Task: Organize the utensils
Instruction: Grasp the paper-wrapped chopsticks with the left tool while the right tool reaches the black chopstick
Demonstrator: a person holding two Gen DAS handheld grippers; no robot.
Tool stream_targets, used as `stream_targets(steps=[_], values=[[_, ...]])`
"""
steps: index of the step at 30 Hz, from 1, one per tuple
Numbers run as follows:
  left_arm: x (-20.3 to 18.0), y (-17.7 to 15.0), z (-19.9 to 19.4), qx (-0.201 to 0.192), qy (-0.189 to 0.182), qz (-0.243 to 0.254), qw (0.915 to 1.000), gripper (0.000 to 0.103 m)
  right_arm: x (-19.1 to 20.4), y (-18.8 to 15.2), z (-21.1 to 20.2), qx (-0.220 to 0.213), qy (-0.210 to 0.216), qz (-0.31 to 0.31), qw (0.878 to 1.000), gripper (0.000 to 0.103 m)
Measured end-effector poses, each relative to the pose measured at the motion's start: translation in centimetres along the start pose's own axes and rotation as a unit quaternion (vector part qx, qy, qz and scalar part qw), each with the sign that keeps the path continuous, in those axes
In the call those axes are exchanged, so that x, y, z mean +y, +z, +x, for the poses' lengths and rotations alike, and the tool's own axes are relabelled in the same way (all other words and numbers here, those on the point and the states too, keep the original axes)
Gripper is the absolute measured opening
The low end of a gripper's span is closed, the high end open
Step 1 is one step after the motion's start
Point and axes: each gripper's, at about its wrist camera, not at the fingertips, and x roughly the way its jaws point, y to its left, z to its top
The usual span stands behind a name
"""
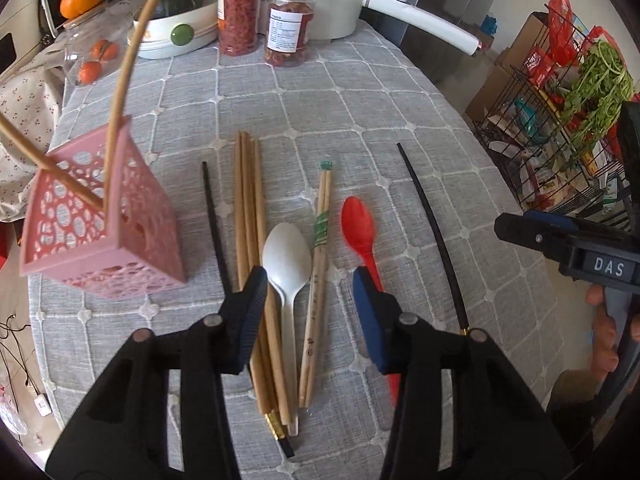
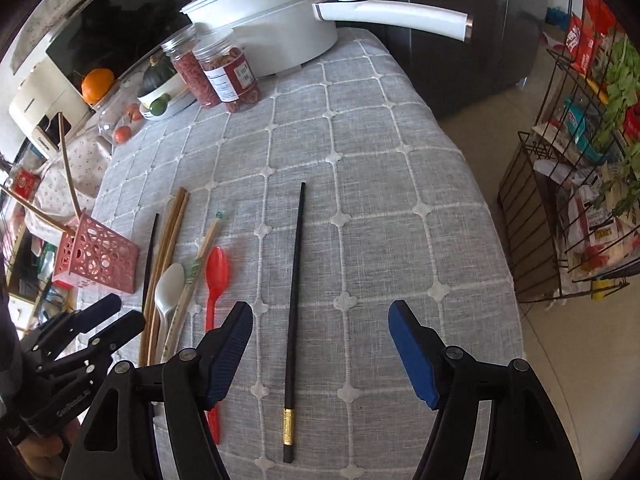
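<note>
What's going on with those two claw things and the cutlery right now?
Left gripper open over white spoon. Right gripper open over black chopstick. Pink basket holds two chopsticks. Nothing blocking.

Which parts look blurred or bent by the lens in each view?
Left wrist view: the pink perforated basket is motion-blurred, and the long black chopstick curves. Right wrist view: sharp, though the grey checked tablecloth bulges.

I saw my right tongs spread wide above the black chopstick lying on the bench.
</note>
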Motion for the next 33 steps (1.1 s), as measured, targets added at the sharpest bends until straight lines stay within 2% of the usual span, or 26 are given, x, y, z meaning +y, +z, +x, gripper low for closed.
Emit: stream_targets(steps=[2, 5, 10, 16, 18, 20, 26, 33], values=[[-0.5, 0.5, 0.9, 0.0, 0.0, 0.007, 1.0, 0.033, -0.3, 0.0, 0.3, 0.005, -0.003, 0.0, 1.0, 0.072], [-1.1, 1.1, 2.2, -0.002, 0.006, 0.021, 0.9998, 0.027, -0.8, -0.1, 0.7, 0.013, -0.007, 0.001, 1.0, 0.072], [-1.6, 1.8, 4.3, 0.01, 0.015, 0.025, 0.9995, 0.021, -1.5, 0.0, 1.0, 0.019, -0.006, 0.009, 1.0, 0.072], [-1.8, 2.1, 5.7, 0.019, 0.024, 0.019, 0.9994, 0.02, -1.6, 0.0, 1.2, 0.022, -0.003, 0.01, 1.0, 0.072], [-1.7, 2.2, 5.7, 0.018, 0.022, 0.011, 0.9995, 0.019, -1.6, 0.0, 1.2, 0.022, -0.002, 0.01, 1.0, 0.072], [-1.7, 2.2, 5.7, 0.017, 0.026, 0.011, 0.9994, 0.014, -1.5, 0.0, 1.2, 0.021, -0.001, 0.009, 1.0, 0.072], [-1.6, 2.1, 5.5, 0.02, 0.033, 0.013, 0.9992, 0.011, -1.1, -0.1, 1.0, 0.019, 0.001, 0.005, 1.0, 0.072], [-1.6, 1.8, 1.5, -0.019, 0.019, 0.014, 0.9995, 0.011, -0.8, 0.2, 0.9, 0.013, -0.004, 0.003, 1.0, 0.072]])
